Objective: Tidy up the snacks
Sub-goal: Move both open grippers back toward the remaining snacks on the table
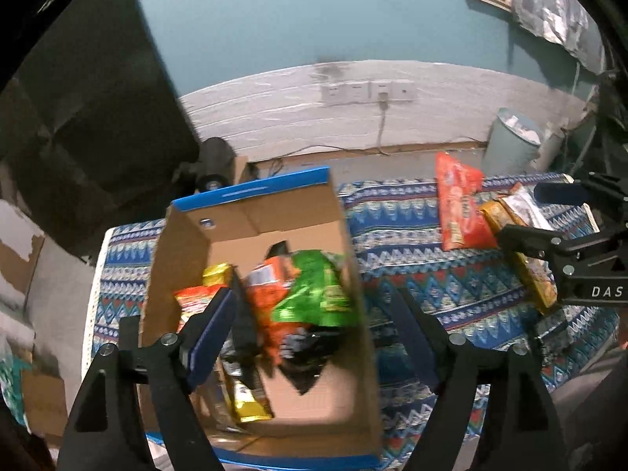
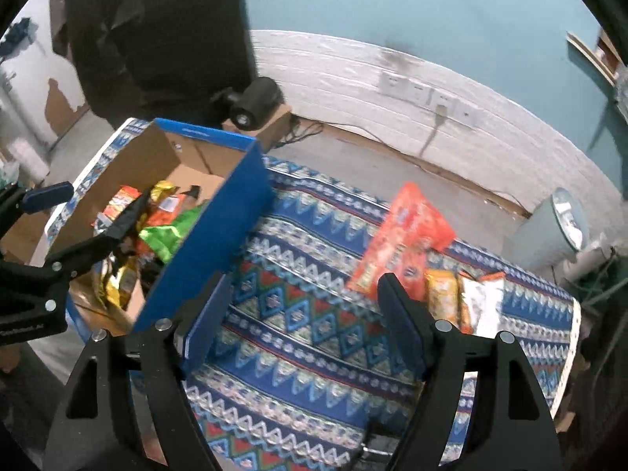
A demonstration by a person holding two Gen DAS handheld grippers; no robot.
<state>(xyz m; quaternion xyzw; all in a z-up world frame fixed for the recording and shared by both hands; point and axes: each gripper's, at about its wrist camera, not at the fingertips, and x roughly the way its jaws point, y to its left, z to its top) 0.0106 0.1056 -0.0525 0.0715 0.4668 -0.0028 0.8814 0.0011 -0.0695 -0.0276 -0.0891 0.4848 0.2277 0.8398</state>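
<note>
An open cardboard box with blue outer walls stands on the patterned table. It holds several snack packets, among them a green bag, orange packets and a yellow one. My left gripper is open and empty, right above the box. My right gripper is open and empty over the cloth, to the right of the box. A red-orange bag, a yellow packet and a white packet lie on the cloth ahead of the right gripper.
The table wears a blue zigzag-patterned cloth. A grey bin stands on the floor beyond the table's right end. A dark camera sits on a small cardboard box behind the table. A dark panel leans at the left.
</note>
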